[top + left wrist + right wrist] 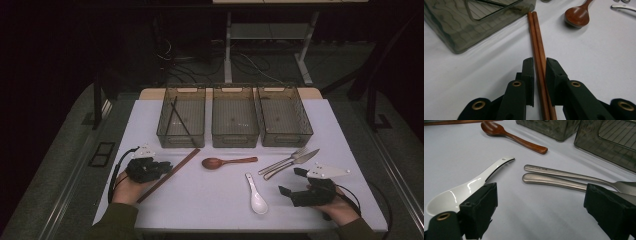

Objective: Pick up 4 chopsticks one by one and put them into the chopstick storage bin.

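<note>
Left gripper (156,167) straddles the brown chopsticks (538,47) on the tabletop (200,200), jaws nearly closed on them; the pair's long axis runs straight ahead toward the left bin (181,117). Their near ends are hidden. Right gripper (295,182) rests with jaws wide apart, holding nothing, between the white spoon (469,186) and the steel cutlery (559,181).

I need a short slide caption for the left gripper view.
Left tool closing around a pair of brown wooden chopsticks lying on the white table.
</note>
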### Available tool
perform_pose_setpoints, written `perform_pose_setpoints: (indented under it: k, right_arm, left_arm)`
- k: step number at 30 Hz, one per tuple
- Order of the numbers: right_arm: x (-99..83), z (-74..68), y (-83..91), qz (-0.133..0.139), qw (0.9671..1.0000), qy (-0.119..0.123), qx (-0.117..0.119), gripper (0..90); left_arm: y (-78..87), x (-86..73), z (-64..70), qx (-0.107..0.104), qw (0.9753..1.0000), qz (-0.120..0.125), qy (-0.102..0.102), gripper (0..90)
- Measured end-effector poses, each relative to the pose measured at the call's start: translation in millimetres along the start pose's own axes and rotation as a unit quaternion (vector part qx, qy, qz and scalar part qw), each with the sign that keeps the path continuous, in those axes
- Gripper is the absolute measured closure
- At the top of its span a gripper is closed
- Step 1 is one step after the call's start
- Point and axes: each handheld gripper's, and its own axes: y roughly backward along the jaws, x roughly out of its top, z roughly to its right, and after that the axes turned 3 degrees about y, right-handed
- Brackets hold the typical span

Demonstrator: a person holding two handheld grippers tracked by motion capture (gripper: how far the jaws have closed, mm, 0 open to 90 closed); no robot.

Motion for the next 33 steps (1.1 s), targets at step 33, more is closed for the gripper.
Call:
perform_pose_setpoints:
  k: [33]
  right_arm:
    - [-0.6, -0.4, -1.0, -0.009, 0.9999, 0.013, -0.003, 12.1]
  left_arm:
    - [-8.9, -3.4, 3.3, 0.026, 0.9988, -0.035, -0.022, 80.1]
